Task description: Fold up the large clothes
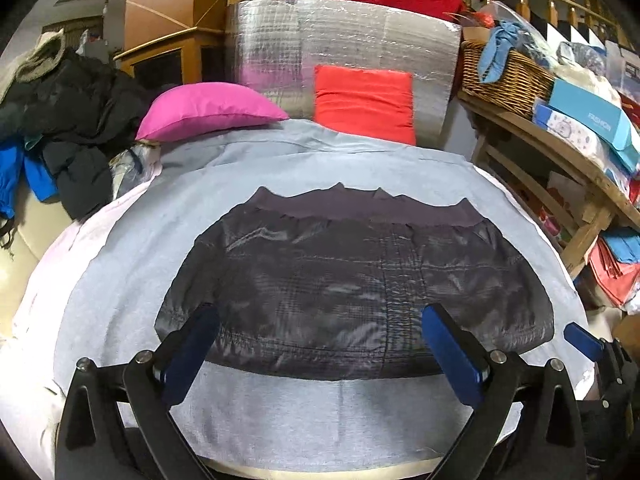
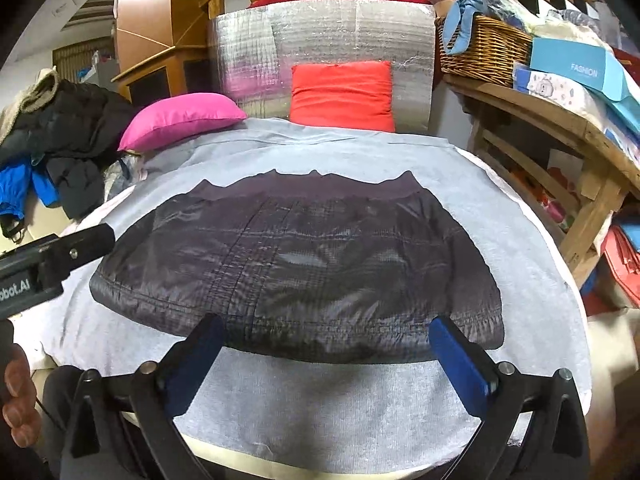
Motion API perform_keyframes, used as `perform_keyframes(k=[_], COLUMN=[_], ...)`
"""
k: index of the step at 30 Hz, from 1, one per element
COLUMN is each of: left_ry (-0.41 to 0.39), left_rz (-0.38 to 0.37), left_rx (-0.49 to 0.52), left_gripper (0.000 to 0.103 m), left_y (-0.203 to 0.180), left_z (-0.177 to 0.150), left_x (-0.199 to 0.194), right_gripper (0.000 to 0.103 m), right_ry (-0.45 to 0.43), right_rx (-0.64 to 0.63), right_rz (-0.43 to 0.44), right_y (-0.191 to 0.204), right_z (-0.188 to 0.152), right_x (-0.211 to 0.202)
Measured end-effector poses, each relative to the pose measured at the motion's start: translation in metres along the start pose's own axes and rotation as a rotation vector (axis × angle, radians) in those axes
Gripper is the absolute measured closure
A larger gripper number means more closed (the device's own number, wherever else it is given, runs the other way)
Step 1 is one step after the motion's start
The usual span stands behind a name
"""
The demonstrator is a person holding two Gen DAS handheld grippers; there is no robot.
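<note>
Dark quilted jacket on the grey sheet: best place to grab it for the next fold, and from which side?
Probably the near folded edge of the dark quilted jacket, coming low from the near side. It lies flat on the grey sheet, and that edge is thick and rounded, just ahead of the open right gripper and left gripper.

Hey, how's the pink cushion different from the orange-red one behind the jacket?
The pink cushion lies flat at the back left; the orange-red cushion stands upright against the silver insulation sheet. The pink one looks plump with pointed corners, the orange-red one squarer and flatter. Both are plain, single-coloured, and sit beyond the folded dark jacket.
</note>
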State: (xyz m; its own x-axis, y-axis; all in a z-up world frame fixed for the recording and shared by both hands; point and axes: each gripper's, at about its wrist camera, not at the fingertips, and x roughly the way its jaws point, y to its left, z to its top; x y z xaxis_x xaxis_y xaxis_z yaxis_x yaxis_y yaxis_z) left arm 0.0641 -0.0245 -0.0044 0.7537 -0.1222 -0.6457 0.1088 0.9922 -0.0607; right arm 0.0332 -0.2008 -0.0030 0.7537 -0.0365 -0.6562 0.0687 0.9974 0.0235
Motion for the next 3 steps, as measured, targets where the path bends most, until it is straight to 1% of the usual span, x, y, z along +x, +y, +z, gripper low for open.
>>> perform_keyframes(k=[3], left_ry=[0.005], left_rz=[0.01], left_rx=[0.005], left_gripper=[0.002], left_y=[-0.0013], left_z=[0.0014], left_x=[0.003], right_gripper=[0.0], right_ry=[0.003], right_rx=[0.0], right_rz=[-0.003], right_y=[-0.0011], right_z=[0.0007], right_x=[0.003])
